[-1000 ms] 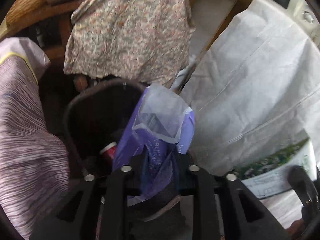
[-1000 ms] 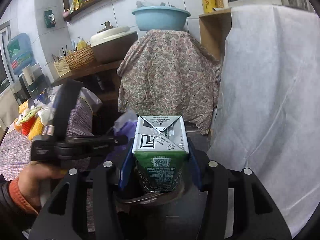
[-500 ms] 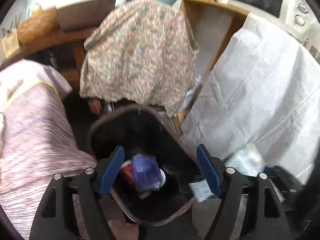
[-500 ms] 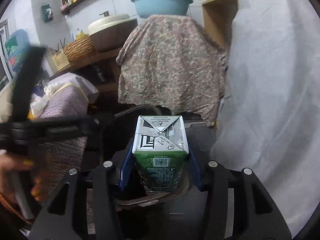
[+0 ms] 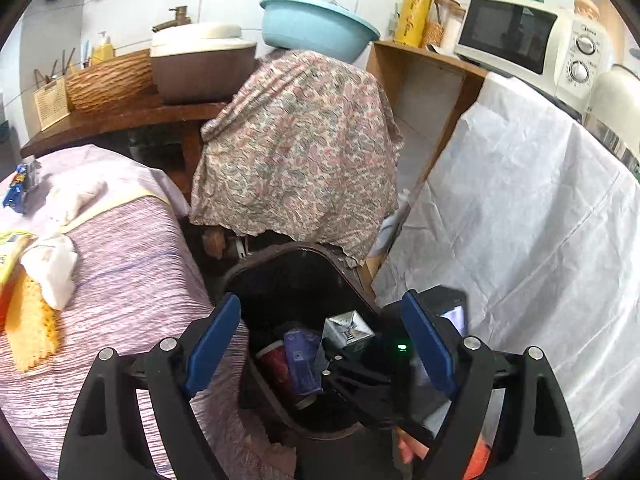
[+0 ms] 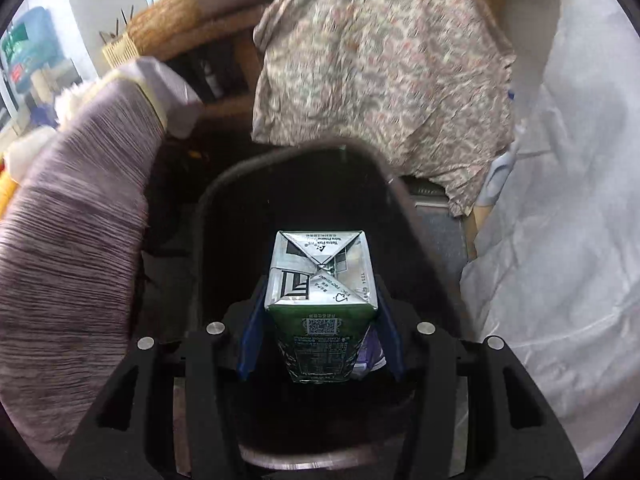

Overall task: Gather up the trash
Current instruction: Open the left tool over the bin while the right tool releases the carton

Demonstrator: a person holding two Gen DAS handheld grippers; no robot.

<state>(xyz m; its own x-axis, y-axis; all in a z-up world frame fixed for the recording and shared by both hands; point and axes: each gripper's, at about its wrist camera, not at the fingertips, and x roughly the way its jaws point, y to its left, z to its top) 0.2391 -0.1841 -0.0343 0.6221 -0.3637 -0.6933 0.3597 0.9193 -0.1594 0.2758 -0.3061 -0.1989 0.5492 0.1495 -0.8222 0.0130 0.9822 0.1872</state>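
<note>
A black trash bin [image 5: 288, 248] stands on the floor between a cloth-covered table and a white sheet. Inside lie a purple packet [image 5: 302, 364] and a red cup [image 5: 276, 364]. My left gripper [image 5: 320, 300] hovers above the bin; its jaws are opening wide and nothing is between them. My right gripper [image 6: 320, 284] is shut on a green and silver drink carton [image 6: 320, 300], held upright over the bin's mouth [image 6: 280, 156]. In the left wrist view the carton [image 5: 348, 330] and the right gripper [image 5: 380, 380] sit low inside the bin opening.
A purple-striped cloth [image 5: 120, 280] covers the table at left, with crumpled tissue [image 5: 52, 272] on it. A floral cloth [image 5: 296, 152] drapes furniture behind the bin. A white sheet [image 5: 520, 240] hangs at right under a microwave [image 5: 516, 36]. A hand [image 5: 404, 448] shows below.
The left gripper let the purple packet drop into the bin, opened wide and rose. The right gripper brought the carton down over the bin's mouth.
</note>
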